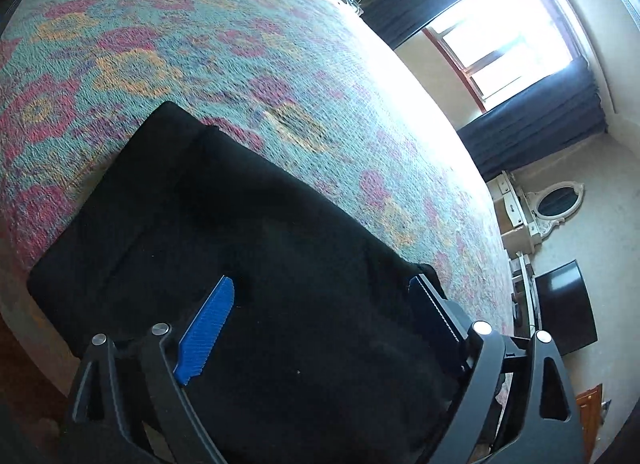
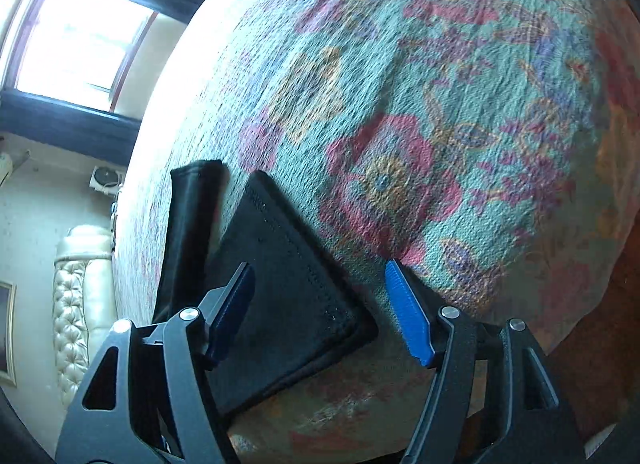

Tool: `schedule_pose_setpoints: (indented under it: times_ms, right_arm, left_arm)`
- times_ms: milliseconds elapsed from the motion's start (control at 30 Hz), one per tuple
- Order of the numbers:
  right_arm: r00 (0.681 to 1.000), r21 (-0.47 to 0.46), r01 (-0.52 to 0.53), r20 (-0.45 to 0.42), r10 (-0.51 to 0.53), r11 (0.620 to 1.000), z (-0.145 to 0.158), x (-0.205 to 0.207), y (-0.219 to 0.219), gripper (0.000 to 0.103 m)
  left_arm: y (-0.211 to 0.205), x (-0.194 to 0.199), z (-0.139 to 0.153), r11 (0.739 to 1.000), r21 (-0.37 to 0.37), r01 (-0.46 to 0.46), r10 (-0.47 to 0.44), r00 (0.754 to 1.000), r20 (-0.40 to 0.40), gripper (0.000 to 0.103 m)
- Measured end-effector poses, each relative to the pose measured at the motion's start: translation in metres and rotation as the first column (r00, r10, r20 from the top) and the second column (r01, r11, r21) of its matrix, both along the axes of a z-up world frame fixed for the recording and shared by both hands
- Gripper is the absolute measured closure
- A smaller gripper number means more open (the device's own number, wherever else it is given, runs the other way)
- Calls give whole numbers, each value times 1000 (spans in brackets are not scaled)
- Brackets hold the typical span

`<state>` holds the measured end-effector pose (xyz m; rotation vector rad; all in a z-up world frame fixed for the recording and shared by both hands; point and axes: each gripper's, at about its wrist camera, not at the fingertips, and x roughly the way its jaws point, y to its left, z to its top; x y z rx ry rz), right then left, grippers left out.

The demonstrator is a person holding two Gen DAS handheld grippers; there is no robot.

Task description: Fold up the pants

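Observation:
The black pants (image 1: 224, 232) lie folded into a thick rectangle on a floral bedspread (image 1: 224, 47). My left gripper (image 1: 322, 284) is open, hovering over the near end of the pants, its blue-padded fingers (image 1: 208, 328) spread wide with nothing between them. In the right wrist view the folded pants (image 2: 288, 284) show a square corner near the bed's edge, with a narrow black strip (image 2: 192, 223) of them at the left. My right gripper (image 2: 320, 268) is open over that corner, holding nothing.
The bedspread (image 2: 440, 83) covers the whole bed. A window with dark curtains (image 1: 512, 43), a white dresser with an oval mirror (image 1: 556, 203) and a dark screen (image 1: 564, 304) stand beyond the bed. A cream tufted headboard (image 2: 76, 304) is at the left.

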<state>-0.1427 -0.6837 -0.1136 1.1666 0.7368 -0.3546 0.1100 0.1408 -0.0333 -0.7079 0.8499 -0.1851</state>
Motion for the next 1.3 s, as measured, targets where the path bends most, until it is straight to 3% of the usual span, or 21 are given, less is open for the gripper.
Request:
schedule_pose_setpoints:
  times_ms: [33,133,200,300,333,367,433,467,500,533,600,667,833,967,1133,1300]
  right_arm:
    - [1000,-31,-31,-6,31,999,4,4,3,35]
    - [989,-68,-151,-18,150,986,9,25,22,83]
    - [982,-112,-188,-27,186,976,20,31,32,83]
    - [983,-290,-183,-70,170,939,52,43,48,84]
    - [984,-317,-173,-82,155,932,56,45,34,90]
    - [985,-321,-167,-105,140,932,53,45,27,103]
    - [973,-364,-160,-215,84,918,27,31,10,103]
    - [970,-340,-160,-229,83,927,9,19,-1,103]
    - [981,-305,-121,-182,66,945,6,10,-9,103]
    - [985,-294,-78,-169,29,953,9,5,-12,102]
    - [984,-330,-41,-175,-18,943,24,7,-6,85]
    - [989,-349,-51,-146,0,936,40,12,4,47]
    - [981,-323,-192,-64,181,927,86,100,70,25]
    - [963,-302,-266,-127,238,915,101,183,121,24]
    - [934,-308,-274,-312,175,911,82,278,150,24]
    - [875,-305,-275,-473,106,912,44,313,156,24]
  left_arm:
    - [-1,1,-2,1000,14,4,-4,1000,-4,15]
    - [-2,0,-7,1000,23,6,-6,1000,3,15]
    - [-1,-2,-8,1000,24,1,-2,1000,10,15]
    - [-3,-4,-7,999,33,-9,8,1000,13,14]
    - [-4,-4,-8,999,40,-11,10,1000,14,14]
    - [-5,-5,-8,999,48,-11,10,1000,18,14]
    - [-8,-6,-8,998,70,-7,5,1000,28,14]
    - [-9,-6,-9,996,84,-2,-1,999,33,14]
    - [-10,-5,-9,995,98,4,-7,999,37,14]
    - [-12,-6,-9,994,112,10,-15,999,43,14]
    - [-15,-5,-9,991,134,17,-24,998,51,12]
    - [-16,-5,-10,989,144,18,-26,998,55,11]
    - [-12,-6,-11,992,123,18,-26,998,60,11]
    - [-12,-6,-12,993,121,19,-26,998,63,11]
    - [-18,-6,-12,985,172,27,-38,997,63,11]
    - [-20,-6,-12,981,190,29,-42,997,62,11]
